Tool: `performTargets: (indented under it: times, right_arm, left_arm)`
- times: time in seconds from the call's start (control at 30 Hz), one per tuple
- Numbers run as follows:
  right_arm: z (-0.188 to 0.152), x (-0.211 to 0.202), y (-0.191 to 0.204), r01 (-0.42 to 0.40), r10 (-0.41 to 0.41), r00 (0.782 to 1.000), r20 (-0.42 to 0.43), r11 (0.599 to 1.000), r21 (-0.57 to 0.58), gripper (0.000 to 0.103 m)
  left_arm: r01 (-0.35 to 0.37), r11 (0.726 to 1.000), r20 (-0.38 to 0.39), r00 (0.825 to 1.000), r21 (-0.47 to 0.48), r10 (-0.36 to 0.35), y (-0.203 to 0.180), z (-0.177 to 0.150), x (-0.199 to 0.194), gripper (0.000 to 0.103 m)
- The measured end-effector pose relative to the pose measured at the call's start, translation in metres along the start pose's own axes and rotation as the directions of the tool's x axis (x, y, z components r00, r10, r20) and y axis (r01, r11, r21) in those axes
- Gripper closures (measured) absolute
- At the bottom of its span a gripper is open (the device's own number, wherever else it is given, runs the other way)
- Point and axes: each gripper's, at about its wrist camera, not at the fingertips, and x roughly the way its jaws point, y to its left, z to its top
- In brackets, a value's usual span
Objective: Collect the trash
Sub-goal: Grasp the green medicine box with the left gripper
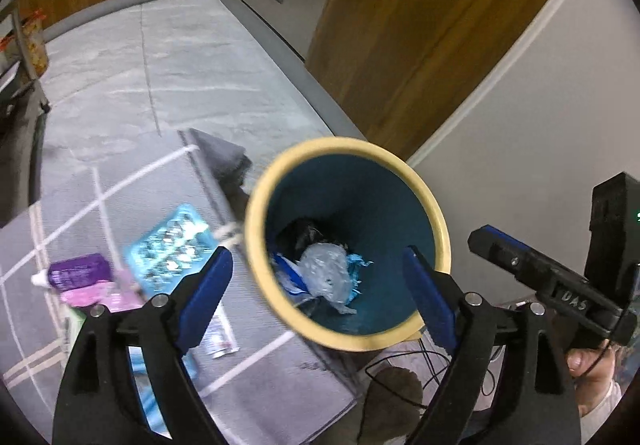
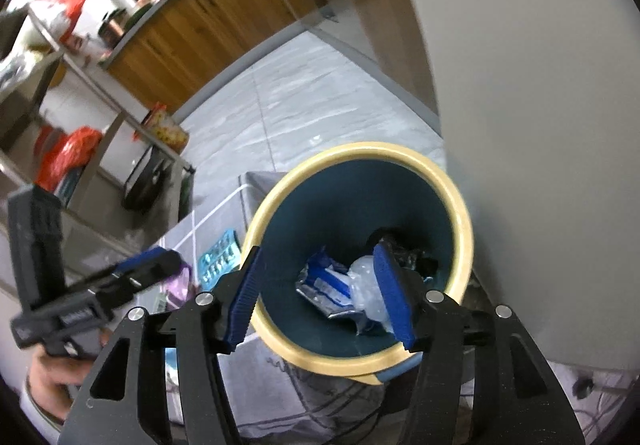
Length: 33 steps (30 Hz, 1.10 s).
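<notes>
A teal bin with a cream rim (image 1: 256, 221) (image 2: 464, 221) stands on the floor by the white wall. Inside lie crumpled clear plastic (image 1: 326, 273) (image 2: 366, 285), a blue-white wrapper (image 2: 324, 283) and something dark. My left gripper (image 1: 320, 285) is open and empty above the bin mouth. My right gripper (image 2: 324, 293) is open and empty over the bin too. On the grey rug left of the bin lie a teal blister pack (image 1: 172, 245) (image 2: 220, 257), a purple tube (image 1: 78, 271) and pink packaging (image 1: 100, 295).
The grey rug with white lines (image 1: 260, 373) covers the floor beside the bin. Wooden cabinets (image 1: 400, 45) and a white wall (image 2: 540, 125) stand behind. A metal shelf rack with bags (image 2: 72, 149) is on the left. A black cable (image 1: 404, 361) lies near the bin.
</notes>
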Motion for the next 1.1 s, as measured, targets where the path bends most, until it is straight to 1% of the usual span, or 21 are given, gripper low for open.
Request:
performTargets:
  times: [0.27, 0.43, 0.57, 0.7, 0.87, 1.03, 1.1]
  right_arm:
    - [-0.006, 0.017, 0.038, -0.023, 0.017, 0.998, -0.053, 0.993, -0.117, 0.045]
    - [-0.015, 0.025, 0.066, -0.048, 0.031, 0.995, -0.092, 0.981, -0.189, 0.045]
    - [-0.021, 0.036, 0.088, -0.073, 0.044, 0.991, -0.125, 0.969, -0.236, 0.044]
    - [-0.03, 0.046, 0.112, -0.102, 0.057, 0.985, -0.164, 0.954, -0.282, 0.044]
    - [-0.045, 0.06, 0.137, -0.138, 0.068, 0.974, -0.216, 0.935, -0.328, 0.044]
    - [-0.062, 0.075, 0.155, -0.17, 0.071, 0.959, -0.275, 0.919, -0.355, 0.044]
    - [-0.068, 0.079, 0.161, -0.179, 0.071, 0.954, -0.292, 0.914, -0.363, 0.044]
  left_arm:
    - [-0.039, 0.997, 0.059, 0.997, -0.063, 0.043, 0.057, -0.009, -0.054, 0.017]
    - [-0.078, 0.99, 0.085, 0.992, -0.12, 0.089, 0.1, -0.024, -0.088, 0.017]
    - [-0.107, 0.982, 0.091, 0.988, -0.158, 0.122, 0.128, -0.038, -0.105, 0.017]
    - [-0.146, 0.973, 0.069, 0.985, -0.181, 0.16, 0.154, -0.056, -0.112, 0.017]
    - [-0.182, 0.967, 0.031, 0.981, -0.179, 0.19, 0.176, -0.078, -0.112, 0.017]
    - [-0.2, 0.965, -0.029, 0.98, -0.171, 0.199, 0.185, -0.097, -0.099, 0.017]
    - [-0.22, 0.964, -0.06, 0.975, -0.149, 0.213, 0.186, -0.103, -0.087, 0.017]
